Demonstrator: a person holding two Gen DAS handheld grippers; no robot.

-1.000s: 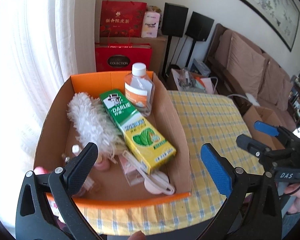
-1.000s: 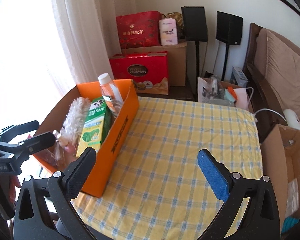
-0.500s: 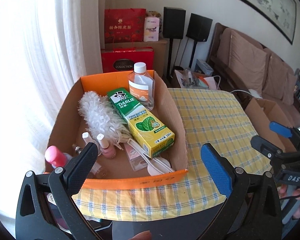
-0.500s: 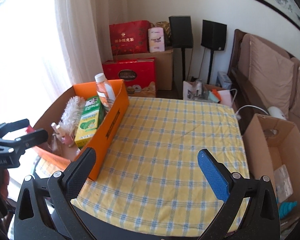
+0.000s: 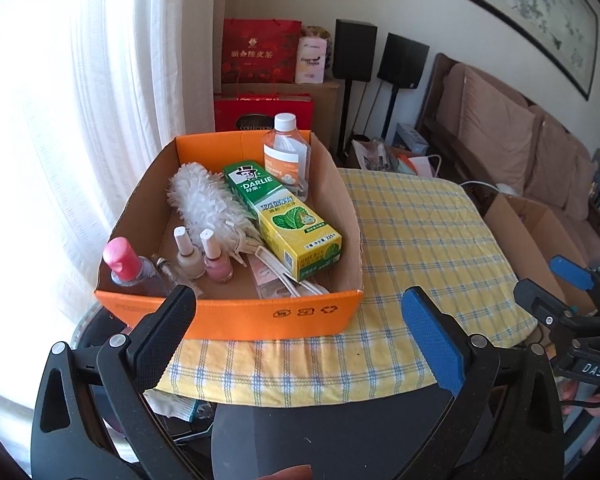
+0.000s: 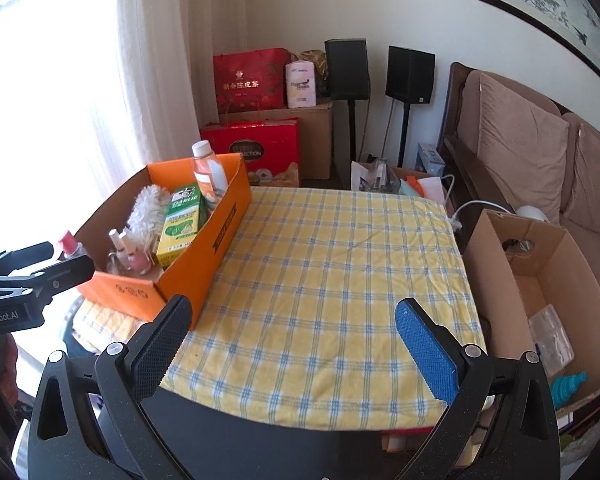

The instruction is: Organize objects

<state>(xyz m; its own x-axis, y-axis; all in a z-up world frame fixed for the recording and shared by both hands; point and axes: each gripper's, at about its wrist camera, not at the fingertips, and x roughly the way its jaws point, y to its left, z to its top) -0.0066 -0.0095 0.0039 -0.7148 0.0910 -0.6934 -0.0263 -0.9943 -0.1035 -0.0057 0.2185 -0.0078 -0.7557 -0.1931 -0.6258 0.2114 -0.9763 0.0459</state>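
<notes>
From our left claw [image 5: 298, 312], spread wide and holding nothing, we see the orange box [image 5: 236, 316] on the checked surface [image 5: 420, 240] already packed with a toothpaste carton [image 5: 284, 220], duster [image 5: 208, 200], clear bottle [image 5: 286, 156] and nail polishes [image 5: 204, 256], seemingly gathered for tidiness. From our right claw [image 6: 294, 330], equally spread and empty, the box's near wall hides its floor, and the cardboard box [image 6: 540, 280] beside the surface is partly cut off.

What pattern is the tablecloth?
Yellow check with blue and white lines; the tablecloth shows best in the right wrist view.

Orange cardboard box [image 5: 236, 316] on the yellow-checked table's left end, holding toothpaste carton [image 5: 284, 220], duster [image 5: 208, 200], bottles.
</notes>
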